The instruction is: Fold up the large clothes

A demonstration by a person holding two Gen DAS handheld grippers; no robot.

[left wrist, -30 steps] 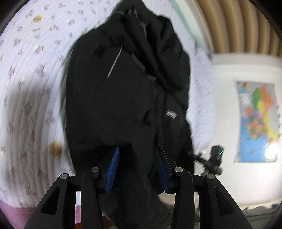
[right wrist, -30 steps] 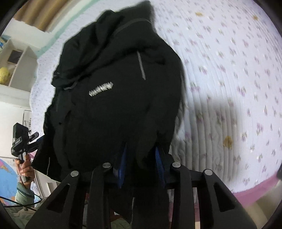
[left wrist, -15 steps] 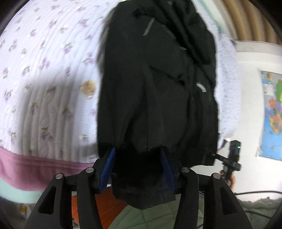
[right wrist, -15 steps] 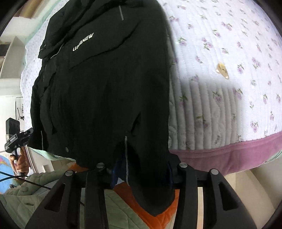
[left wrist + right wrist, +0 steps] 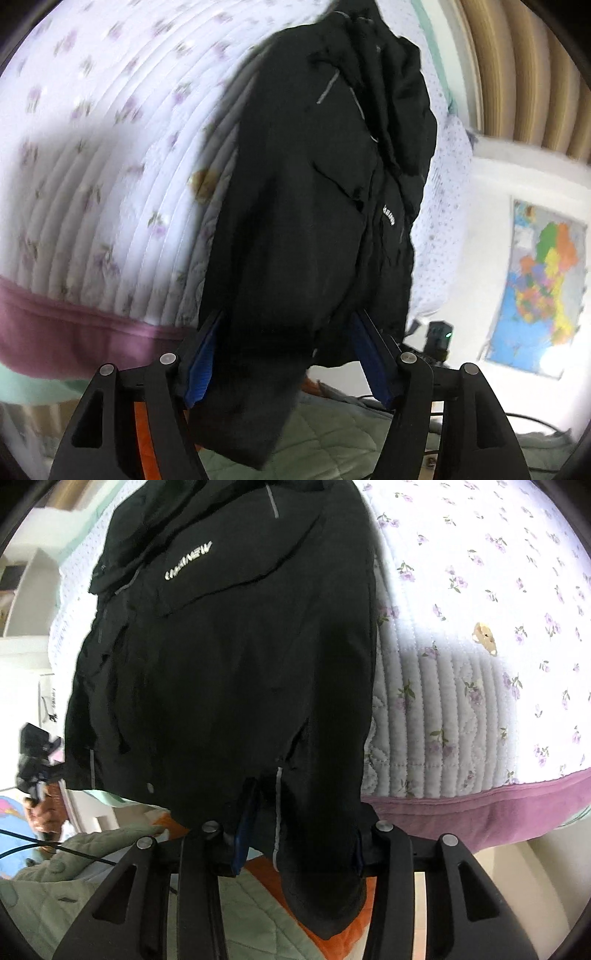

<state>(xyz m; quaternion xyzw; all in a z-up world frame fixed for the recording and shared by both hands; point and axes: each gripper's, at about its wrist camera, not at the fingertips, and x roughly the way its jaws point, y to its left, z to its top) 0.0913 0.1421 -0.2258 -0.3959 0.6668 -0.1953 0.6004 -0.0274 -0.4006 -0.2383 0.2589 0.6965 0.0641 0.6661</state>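
The black jacket (image 5: 314,206) lies lengthwise on the bed, on a white quilt (image 5: 103,155) printed with purple flowers. Its lower hem hangs over the bed's near edge, past the quilt's mauve border (image 5: 480,812).

Left tongs (image 5: 284,354): the jaws have just been opening. A fold of the jacket's hem hangs between the blue pads (image 5: 201,365). The pads stand wide of the cloth on the right side; on the left side contact cannot be confirmed. State: released, cloth loose between the jaws.

Right tongs (image 5: 299,834): the jaws have opened somewhat within the last second. The hem corner with its grey reflective strip (image 5: 277,812) fills the gap between the jaws. The right pad is hidden by cloth, so pad contact cannot be determined.

The white chest lettering (image 5: 188,559) faces up. A green quilted garment (image 5: 92,878) shows below both tongs. A wall map (image 5: 543,288) hangs at the right of the left wrist view.
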